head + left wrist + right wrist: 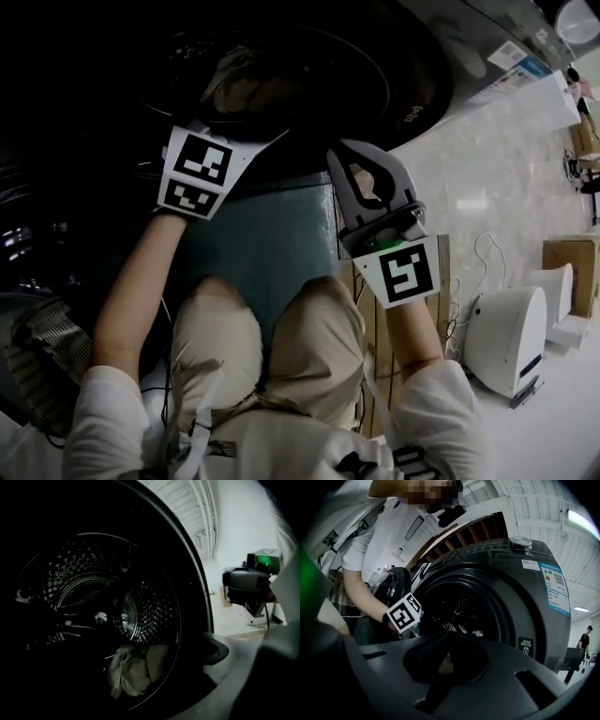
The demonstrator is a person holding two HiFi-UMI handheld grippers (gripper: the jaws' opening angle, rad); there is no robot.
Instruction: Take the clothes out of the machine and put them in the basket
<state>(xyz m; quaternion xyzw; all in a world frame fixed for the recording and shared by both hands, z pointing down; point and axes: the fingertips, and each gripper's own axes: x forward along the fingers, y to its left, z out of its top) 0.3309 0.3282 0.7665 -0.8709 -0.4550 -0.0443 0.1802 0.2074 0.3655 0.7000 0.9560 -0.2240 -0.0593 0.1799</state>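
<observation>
The dark front-loading washing machine (412,84) stands open in front of me. A bundle of beige clothes (239,89) lies at the bottom front of the perforated drum (154,611); the left gripper view shows the clothes (133,667) close ahead. My left gripper (225,141) reaches into the drum mouth just above the bundle, its jaws lost in the dark. My right gripper (349,164) hovers outside the opening to the right, shut and empty; its fingertips (448,637) meet. A wicker basket (47,342) sits at my lower left.
The open glass door (391,585) hangs at the machine's left, beside the basket (340,592). My knees (272,328) are close to the machine front. To the right, on a pale floor, stand a white appliance (506,342), a cardboard box (572,267) and a wooden panel (445,281).
</observation>
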